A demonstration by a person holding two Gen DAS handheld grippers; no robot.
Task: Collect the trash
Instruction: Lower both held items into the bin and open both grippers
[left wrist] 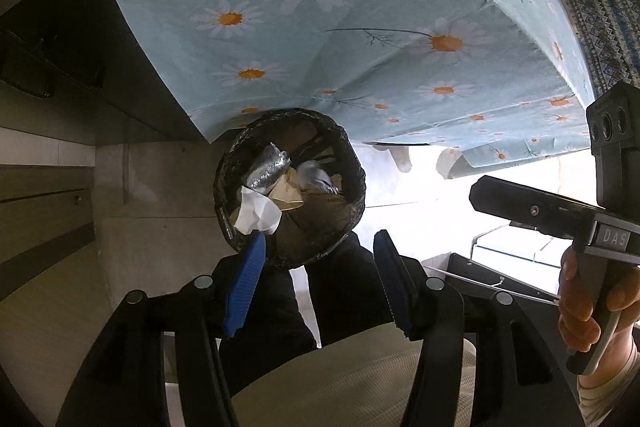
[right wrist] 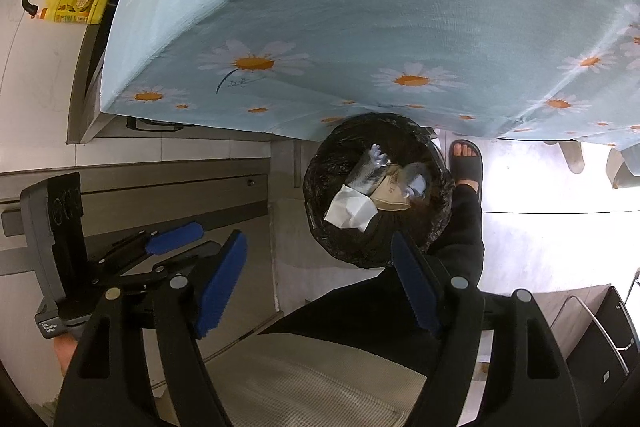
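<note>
Both claws, left claw and right claw, hang wide open and empty above the lined bin; tissue and foil wrappers lie inside, ahead of the fingers. Risk: remaining worktop litter dropped off-centre would miss the rim.

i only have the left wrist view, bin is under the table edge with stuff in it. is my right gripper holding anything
Observer: No. In the right wrist view the right gripper is open and nothing sits between its blue pads, above the trash bin.
Operator: anything on the floor by the bin i cant see
Observer: A foot in a dark sandal stands just right of the bin in that view.
Operator: whats past the far left of the table
Observer: A yellow jug with a black handle, beside the daisy tablecloth.
</note>
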